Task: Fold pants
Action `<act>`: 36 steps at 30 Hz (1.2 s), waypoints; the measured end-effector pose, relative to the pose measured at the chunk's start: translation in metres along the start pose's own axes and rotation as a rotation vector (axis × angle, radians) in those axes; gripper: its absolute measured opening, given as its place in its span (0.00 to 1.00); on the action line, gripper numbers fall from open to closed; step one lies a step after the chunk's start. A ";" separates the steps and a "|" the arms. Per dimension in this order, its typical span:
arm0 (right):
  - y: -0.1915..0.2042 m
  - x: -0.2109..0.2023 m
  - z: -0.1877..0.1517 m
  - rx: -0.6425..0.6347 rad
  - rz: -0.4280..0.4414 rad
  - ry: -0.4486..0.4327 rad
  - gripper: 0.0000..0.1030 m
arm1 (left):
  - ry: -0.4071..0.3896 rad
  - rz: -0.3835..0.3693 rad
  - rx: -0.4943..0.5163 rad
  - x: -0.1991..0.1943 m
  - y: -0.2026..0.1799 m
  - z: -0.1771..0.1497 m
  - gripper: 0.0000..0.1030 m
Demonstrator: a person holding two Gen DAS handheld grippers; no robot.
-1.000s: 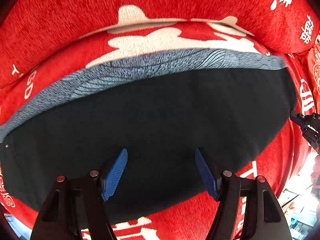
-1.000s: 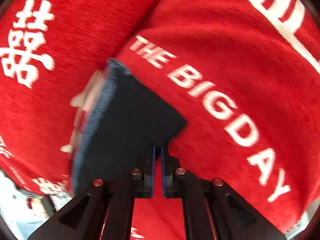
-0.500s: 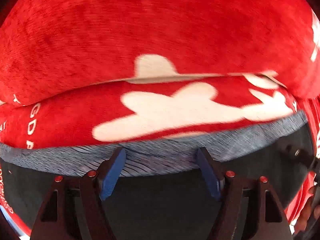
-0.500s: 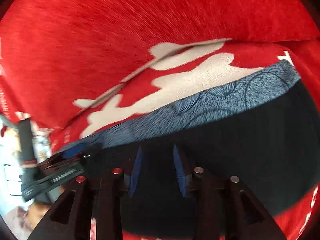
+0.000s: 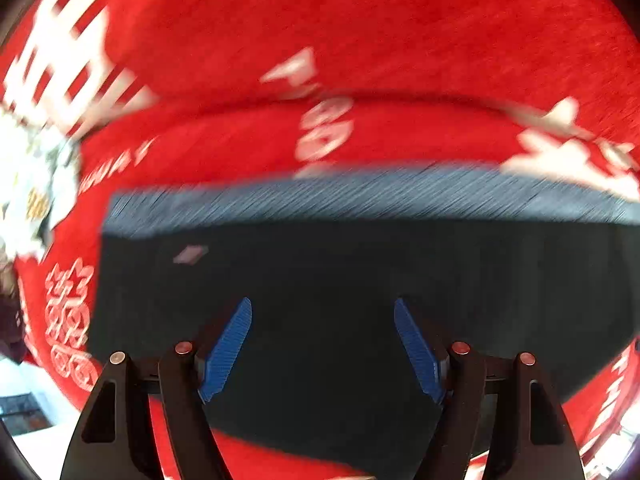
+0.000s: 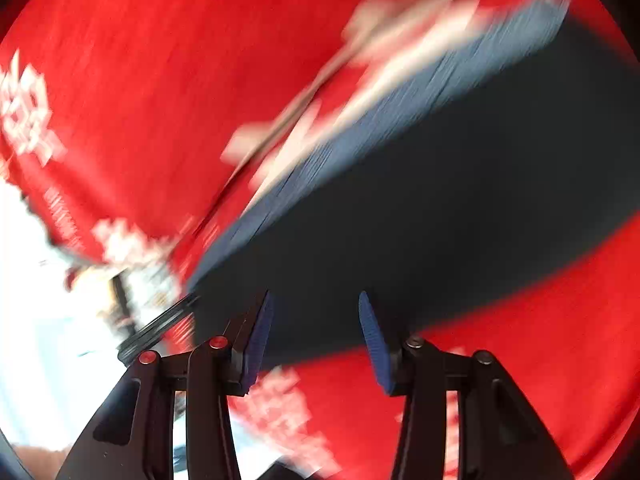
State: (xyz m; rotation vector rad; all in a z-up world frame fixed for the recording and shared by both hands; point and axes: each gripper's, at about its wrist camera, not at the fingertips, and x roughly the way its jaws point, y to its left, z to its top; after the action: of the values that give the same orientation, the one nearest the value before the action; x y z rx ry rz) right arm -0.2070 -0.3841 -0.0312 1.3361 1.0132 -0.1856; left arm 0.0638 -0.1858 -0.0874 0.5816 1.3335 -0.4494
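Left gripper (image 5: 322, 346) gapes empty; right gripper (image 6: 316, 334) jaws are opening.

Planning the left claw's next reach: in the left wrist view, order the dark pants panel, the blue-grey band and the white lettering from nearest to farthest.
1. Dark pants panel: under the left claw.
2. Blue-grey band: along its far edge.
3. White lettering: on the red cover beyond.

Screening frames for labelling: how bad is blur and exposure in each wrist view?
Left wrist: moderate motion smear on the red cover's print and the pants' blue band; left gripper itself sharp. Right wrist: heavier diagonal streaking; blown-out white at left edge; right gripper crisp, jaws opening, nothing between them. Both: strong fisheye bowing.
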 end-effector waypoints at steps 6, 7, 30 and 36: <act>0.015 0.093 -0.057 0.143 0.131 0.063 0.48 | 0.027 -0.097 -0.062 0.025 0.066 -0.037 0.91; 0.017 0.105 -0.061 0.166 0.134 0.058 0.48 | 0.028 -0.106 -0.048 0.026 0.067 -0.037 0.91; 0.116 0.121 -0.077 -0.084 -0.342 0.048 0.47 | -0.042 -0.220 0.017 0.000 0.154 -0.057 0.93; 0.207 0.180 -0.066 -0.262 -0.281 0.098 0.47 | -0.081 -0.157 -0.049 -0.028 0.235 -0.076 0.93</act>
State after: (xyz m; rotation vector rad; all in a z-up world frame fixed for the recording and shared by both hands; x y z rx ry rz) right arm -0.0023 -0.1924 -0.0017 0.9702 1.2621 -0.1918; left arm 0.1445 0.0445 -0.0381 0.4153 1.3144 -0.5606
